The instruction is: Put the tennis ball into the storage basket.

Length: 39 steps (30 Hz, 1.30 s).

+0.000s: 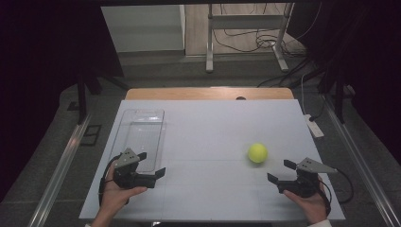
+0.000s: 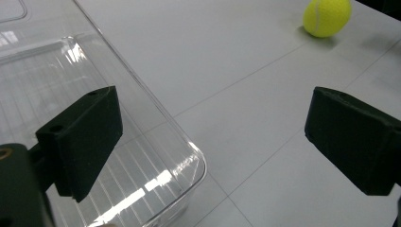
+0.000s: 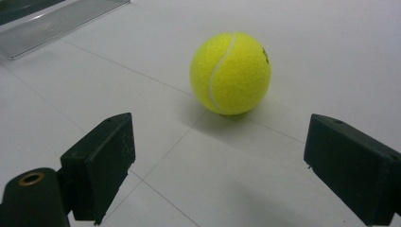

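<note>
1. A yellow ball is sitting on the white table, right of centre in the high view, clear of every edge and touching nothing.
2. The right gripper is hovering at the lower right of that frame, jaws standing wide apart and empty, aimed toward the ball. In the right gripper view the ball is lying ahead of the two jaws and roughly between their lines, which suggests the hand is lining up for a grasp.
3. The left gripper is hanging at the lower left, jaws likewise spread and holding nothing, just beside the near end of a clear tray.
4. In the left gripper view one jaw is overlapping the tray's rounded corner while the other is over bare table; whether it is touching the tray, I cannot tell. It is probably waiting there to steady the tray or simply resting.
5. The tray is looking empty and is lying lengthwise along the table's left side, so it may be serving as the ball's destination.
6. Open table is stretching between ball and tray, leaving a free path across the middle of the frame.
</note>
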Each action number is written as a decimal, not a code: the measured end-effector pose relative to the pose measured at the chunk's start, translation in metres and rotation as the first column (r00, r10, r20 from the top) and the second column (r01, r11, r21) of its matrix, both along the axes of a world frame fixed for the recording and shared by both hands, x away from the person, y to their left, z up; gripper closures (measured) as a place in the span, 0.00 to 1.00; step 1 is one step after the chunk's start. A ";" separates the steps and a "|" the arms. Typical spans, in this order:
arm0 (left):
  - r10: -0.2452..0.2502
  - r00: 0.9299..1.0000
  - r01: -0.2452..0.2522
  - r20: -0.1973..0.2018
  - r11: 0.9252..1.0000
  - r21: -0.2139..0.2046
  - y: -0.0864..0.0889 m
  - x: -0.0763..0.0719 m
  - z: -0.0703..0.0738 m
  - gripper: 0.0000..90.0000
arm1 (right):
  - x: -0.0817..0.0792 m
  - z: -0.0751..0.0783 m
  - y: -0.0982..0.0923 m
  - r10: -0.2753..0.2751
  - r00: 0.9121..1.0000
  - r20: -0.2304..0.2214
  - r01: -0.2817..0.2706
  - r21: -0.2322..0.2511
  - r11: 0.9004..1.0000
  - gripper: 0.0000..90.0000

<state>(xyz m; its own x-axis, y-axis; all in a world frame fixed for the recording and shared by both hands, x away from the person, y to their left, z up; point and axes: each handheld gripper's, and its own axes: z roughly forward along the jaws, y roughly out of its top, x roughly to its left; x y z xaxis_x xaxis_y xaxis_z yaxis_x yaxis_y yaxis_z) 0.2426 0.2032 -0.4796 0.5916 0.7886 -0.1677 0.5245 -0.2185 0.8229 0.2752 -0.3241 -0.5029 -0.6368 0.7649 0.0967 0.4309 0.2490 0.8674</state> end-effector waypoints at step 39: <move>-0.076 0.997 0.077 -0.032 0.995 0.057 -0.043 0.026 0.024 0.09 | 0.003 -0.003 0.000 0.012 1.000 -0.009 -0.012 -0.002 1.000 0.11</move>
